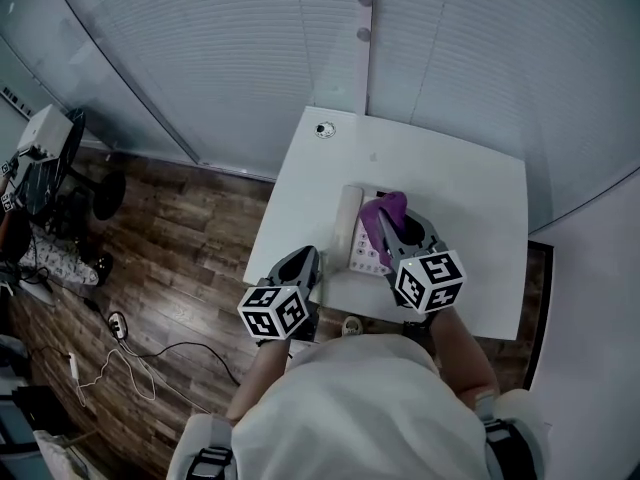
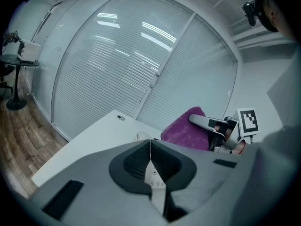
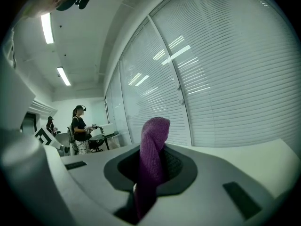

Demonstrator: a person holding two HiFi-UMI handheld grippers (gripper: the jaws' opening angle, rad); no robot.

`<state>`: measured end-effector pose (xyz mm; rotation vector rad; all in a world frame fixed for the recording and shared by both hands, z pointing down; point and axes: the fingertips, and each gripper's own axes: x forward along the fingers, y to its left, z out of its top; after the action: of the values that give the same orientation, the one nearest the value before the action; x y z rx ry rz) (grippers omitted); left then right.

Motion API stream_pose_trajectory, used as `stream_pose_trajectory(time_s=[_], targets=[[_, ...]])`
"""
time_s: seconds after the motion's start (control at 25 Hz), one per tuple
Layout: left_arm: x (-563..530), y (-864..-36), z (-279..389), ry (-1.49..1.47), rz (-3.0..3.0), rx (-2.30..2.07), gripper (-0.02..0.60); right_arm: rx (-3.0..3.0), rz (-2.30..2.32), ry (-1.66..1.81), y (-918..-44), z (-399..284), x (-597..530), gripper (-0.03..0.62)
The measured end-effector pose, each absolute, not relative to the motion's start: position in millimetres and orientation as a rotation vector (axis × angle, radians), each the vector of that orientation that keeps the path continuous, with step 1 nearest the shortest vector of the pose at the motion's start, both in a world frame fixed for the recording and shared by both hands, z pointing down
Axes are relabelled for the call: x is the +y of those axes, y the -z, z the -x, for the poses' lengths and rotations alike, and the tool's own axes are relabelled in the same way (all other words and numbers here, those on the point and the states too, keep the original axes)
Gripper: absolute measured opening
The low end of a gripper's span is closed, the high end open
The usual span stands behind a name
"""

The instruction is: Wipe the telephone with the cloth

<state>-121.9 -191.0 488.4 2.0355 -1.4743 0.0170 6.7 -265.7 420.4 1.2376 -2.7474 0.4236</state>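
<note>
Left gripper (image 1: 303, 260): jaws pressed together on nothing; it sits at 7 o'clock from the phone, just beside it.
White plastic desk telephone (image 1: 358, 243): lies on the white table (image 1: 470, 183), long axis running 12 to 6 in the head view, handset (image 1: 348, 226) along its 9 o'clock side.
Purple knitted cloth (image 1: 386, 211): bunched over the phone's 2 o'clock corner.
Right gripper (image 1: 392, 223): clamped on the cloth, the nearer of the 2 grippers; the wipe likely runs toward 7 o'clock.
Hidden: whether the cloth touches the phone; part of the keypad (image 1: 368, 256).

White table (image 1: 480, 183) by glass wall w/ blinds (image 1: 230, 48), wood-plank floor (image 1: 190, 238) — cables (image 1: 140, 363), strip lights (image 3: 47, 27) overhead
</note>
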Motion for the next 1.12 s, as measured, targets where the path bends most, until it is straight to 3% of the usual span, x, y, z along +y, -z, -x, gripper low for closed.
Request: stream_pose_trajectory(time_s=[0.52, 1.12], targets=[[-199, -496, 119, -0.004, -1.968, -1.506, 0.021, -2.729, -1.242, -0.306, -425, -5, -339, 0.06], [-217, -495, 136, -0.008, -1.962, -1.466, 0.021, -2.671, -1.165, -0.302, -458, 52, -375, 0.06]])
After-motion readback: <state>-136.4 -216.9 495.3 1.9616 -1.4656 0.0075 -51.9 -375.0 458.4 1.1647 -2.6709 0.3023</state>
